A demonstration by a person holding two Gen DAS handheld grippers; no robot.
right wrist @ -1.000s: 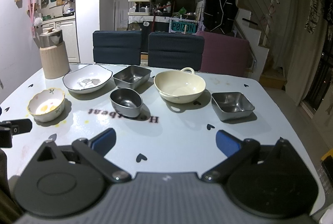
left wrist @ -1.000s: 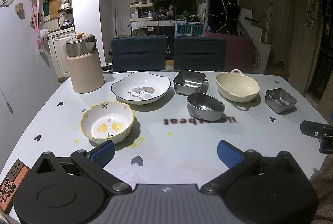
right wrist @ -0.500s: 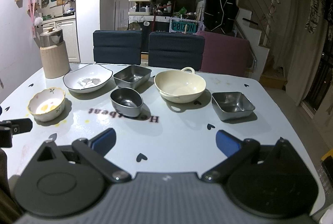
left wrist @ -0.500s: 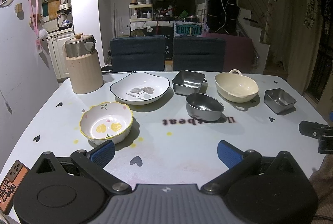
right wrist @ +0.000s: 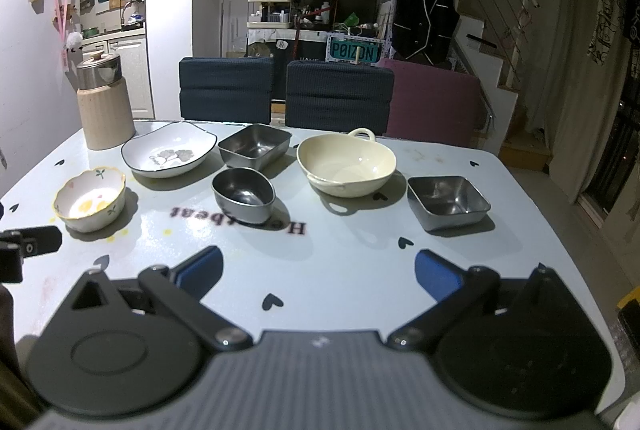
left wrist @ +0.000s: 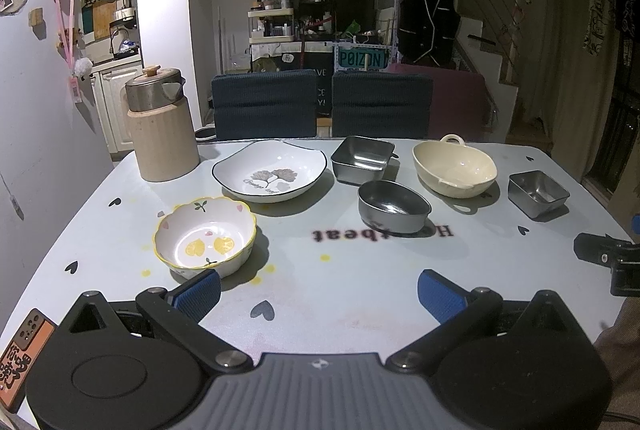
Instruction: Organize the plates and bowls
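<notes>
Your 2 grippers hover low over the near edge of a pale blue desk (left wrist: 320, 262), both spread wide and holding nothing. From left to right along the desk: a beige jug with a steel lid (left wrist: 162, 126) stands at the far left corner. Nearer you is a small floral bowl with lemon prints (left wrist: 205, 236), its near rim just beyond the left finger of your left gripper (left wrist: 319, 290). Behind it lies a wide white plate with a leaf design (left wrist: 270, 170). Next comes a square steel dish (left wrist: 362, 159), with an oval steel bowl (left wrist: 394, 205) just in front of it. Then a cream bowl with a loop handle (right wrist: 346, 164), and last a smaller square steel dish (right wrist: 448, 201), the piece closest to your right gripper (right wrist: 319, 276).

All 6 pieces sit apart, so nothing appears stacked yet. Likely risks: the steel pieces look slick and could slip from the pads; a thin ceramic rim pinched off-centre could tilt and chip; reaching for the rear pieces could knock those in front.
</notes>
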